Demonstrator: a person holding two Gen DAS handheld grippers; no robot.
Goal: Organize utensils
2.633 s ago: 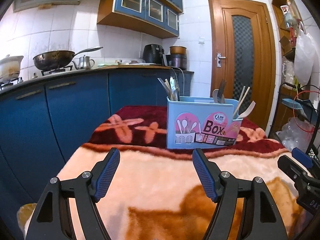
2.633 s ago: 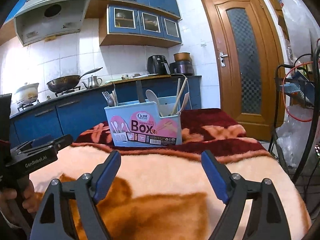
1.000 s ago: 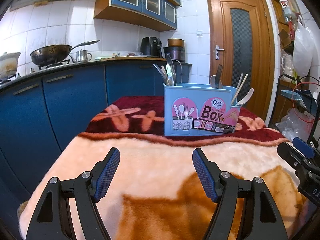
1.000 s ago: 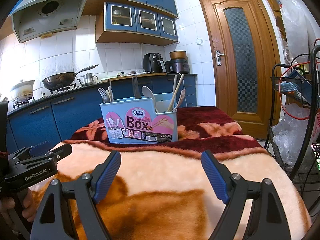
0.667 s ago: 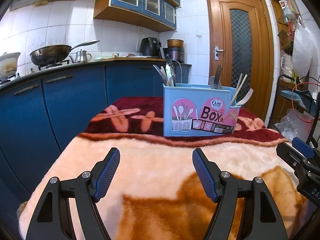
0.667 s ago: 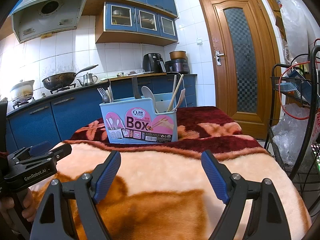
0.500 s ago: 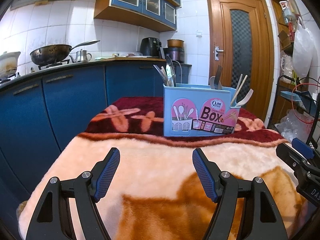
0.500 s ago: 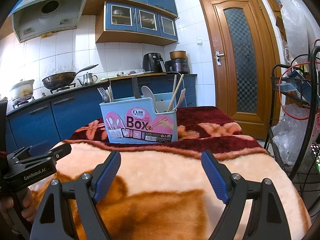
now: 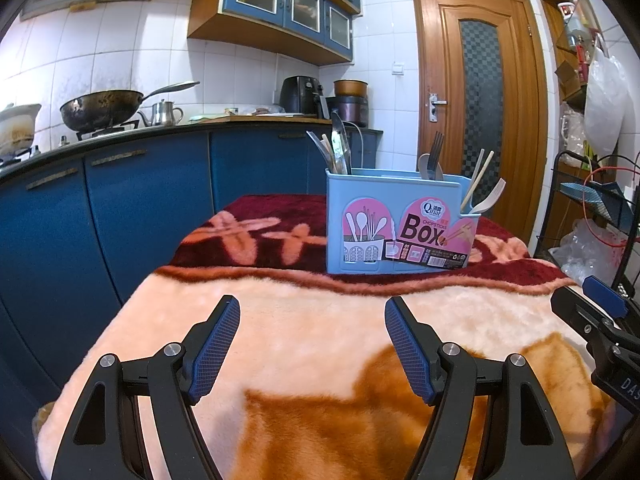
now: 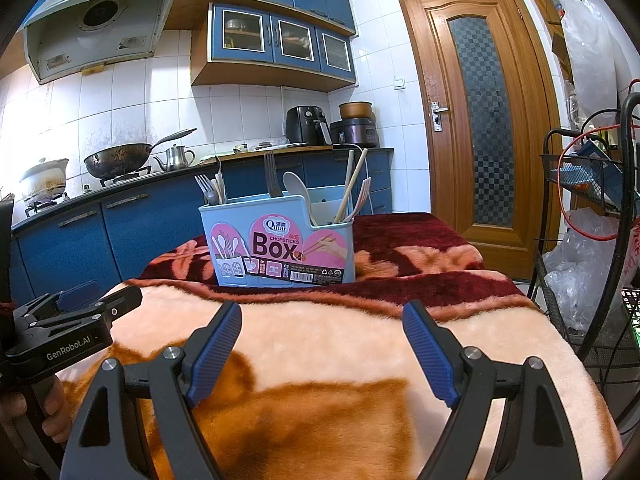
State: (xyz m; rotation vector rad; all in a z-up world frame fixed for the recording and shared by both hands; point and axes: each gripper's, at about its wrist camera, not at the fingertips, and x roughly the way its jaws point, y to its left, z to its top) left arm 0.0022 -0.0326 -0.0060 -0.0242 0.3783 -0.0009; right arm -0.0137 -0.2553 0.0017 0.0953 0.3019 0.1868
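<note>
Toward the far edge of the table (image 9: 120, 336), on the dark red band of the fuzzy blanket (image 9: 320, 344), stands a light blue utensil box (image 9: 394, 226) with pink labels reading "Box". It sits upright, well apart from both grippers. Its left compartment holds metal forks (image 10: 206, 188) and a knife (image 9: 340, 142), all leaning a bit. The middle part holds a dark fork (image 10: 272, 174) and a white spoon (image 10: 296, 188). The lower right compartment holds wooden chopsticks (image 10: 354, 178) tilted right, plus a pale plastic fork (image 9: 490, 200).

Left gripper (image 9: 312, 312) hovers over the peach part of the blanket near the near edge, fingers wide apart, nothing between the blue pads (image 9: 214, 344). Right gripper (image 10: 322, 314) same deal: fingers wide apart, empty, above the blanket, pointed at the box. In the right wrist view the left gripper body shows at the left edge, marked "GenRobot.AI", with a hand (image 10: 48, 412) on its grip. In the left wrist view the right gripper's tip pokes in at the right edge.

Behind the table: blue kitchen cabinets (image 9: 120, 208) with a dark counter, a blackened wok (image 9: 102, 108) on the stove, a small steel teapot (image 9: 164, 114), a white pot (image 10: 42, 182) at far left, a black air fryer (image 10: 306, 124), and a rice cooker (image 10: 356, 126). Range hood (image 10: 96, 28) up top. Wooden door (image 10: 480, 120) with checkered glass on the right, and a wire rack (image 10: 584, 200) with plastic bags beside it.
</note>
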